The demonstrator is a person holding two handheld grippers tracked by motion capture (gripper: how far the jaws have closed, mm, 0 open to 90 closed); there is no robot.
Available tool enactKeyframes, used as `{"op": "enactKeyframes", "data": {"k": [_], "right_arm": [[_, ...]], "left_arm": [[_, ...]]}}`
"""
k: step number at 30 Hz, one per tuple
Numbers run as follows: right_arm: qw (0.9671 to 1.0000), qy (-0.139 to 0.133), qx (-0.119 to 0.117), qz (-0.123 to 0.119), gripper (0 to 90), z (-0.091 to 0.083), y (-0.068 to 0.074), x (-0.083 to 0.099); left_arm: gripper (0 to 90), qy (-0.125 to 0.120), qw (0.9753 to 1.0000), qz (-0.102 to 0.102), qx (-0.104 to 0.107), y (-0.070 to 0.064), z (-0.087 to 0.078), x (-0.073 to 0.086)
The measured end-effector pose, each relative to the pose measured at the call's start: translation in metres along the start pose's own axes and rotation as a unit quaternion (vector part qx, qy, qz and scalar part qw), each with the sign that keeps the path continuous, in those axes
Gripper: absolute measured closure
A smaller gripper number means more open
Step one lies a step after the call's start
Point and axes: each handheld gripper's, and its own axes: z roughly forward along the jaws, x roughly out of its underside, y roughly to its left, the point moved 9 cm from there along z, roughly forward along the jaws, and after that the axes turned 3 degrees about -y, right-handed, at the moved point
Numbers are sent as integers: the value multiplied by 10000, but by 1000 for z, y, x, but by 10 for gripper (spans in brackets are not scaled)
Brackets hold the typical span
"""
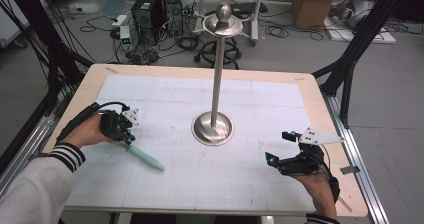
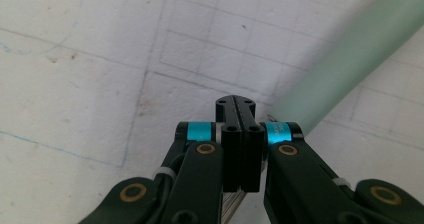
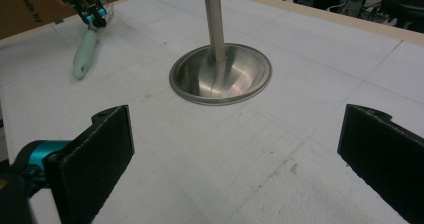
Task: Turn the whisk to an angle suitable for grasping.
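Under my left gripper (image 1: 129, 140), jaws pinched on the green-handled tool (image 1: 146, 158); right gripper (image 1: 284, 152) wide open; next, lift toward the stand (image 1: 214, 128).

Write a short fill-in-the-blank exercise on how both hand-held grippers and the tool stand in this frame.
1. The left hand-held gripper has its jaws ____ at one end of the mint-green handled tool.
2. The right hand-held gripper has its jaws wide ____.
3. The tall metal stand rises from a round ____ on the gridded mat.

Missing words: shut; open; base
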Motion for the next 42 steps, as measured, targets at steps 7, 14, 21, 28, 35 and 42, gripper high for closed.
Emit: {"op": "enactKeyframes", "data": {"k": [7, 14, 21, 28, 35, 42], "right_arm": [[10000, -3, -3, -7, 7, 0, 0, 0], [10000, -13, 16, -22, 7, 0, -1, 0], [10000, 12, 12, -12, 7, 1, 0, -1], [10000, 14, 0, -28, 7, 2, -1, -1], [10000, 11, 0, -4, 7, 1, -1, -1], [10000, 15, 11, -22, 7, 1, -1, -1]], "left_arm": [[897, 96, 9998, 142, 135, -9, -3, 11], [897, 96, 9993, 305, 206, -18, -6, 21], [897, -78, 9991, 385, 175, -22, -13, 22], [897, -181, 9988, 421, 177, -24, -16, 20], [896, -232, 9987, 416, 159, -24, -17, 19], [897, -308, 9986, 401, 133, -24, -20, 19]]}}
